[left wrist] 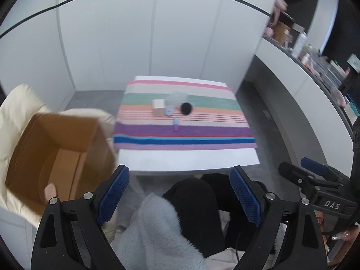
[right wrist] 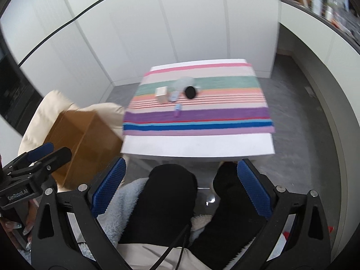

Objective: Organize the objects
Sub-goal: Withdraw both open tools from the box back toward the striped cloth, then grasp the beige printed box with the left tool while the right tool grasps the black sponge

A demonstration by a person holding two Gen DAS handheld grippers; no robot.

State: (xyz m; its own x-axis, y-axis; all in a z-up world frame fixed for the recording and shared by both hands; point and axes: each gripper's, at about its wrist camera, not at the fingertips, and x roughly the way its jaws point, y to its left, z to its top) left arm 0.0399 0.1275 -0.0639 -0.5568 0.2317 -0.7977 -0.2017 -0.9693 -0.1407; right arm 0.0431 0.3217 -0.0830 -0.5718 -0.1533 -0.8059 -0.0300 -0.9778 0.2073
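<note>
Both views motion-blurred; small items hard to identify. Clear container (left wrist: 179, 97) at the far middle of the striped cloth (left wrist: 202, 132) barely distinguishable. On the table (left wrist: 186, 159), grouped mid-cloth: beige cube (left wrist: 159, 108), pale round item (left wrist: 169, 110) touching it, black disc (left wrist: 186, 108) just beside. Small purple tube (left wrist: 175, 124) nearer the front edge, long axis front-to-back. Open cardboard box (left wrist: 56, 155) off the table's left edge, partly cut off. Left claw (left wrist: 180, 195) open, empty; right claw (right wrist: 180, 189) open, empty, both held above lap.
</note>
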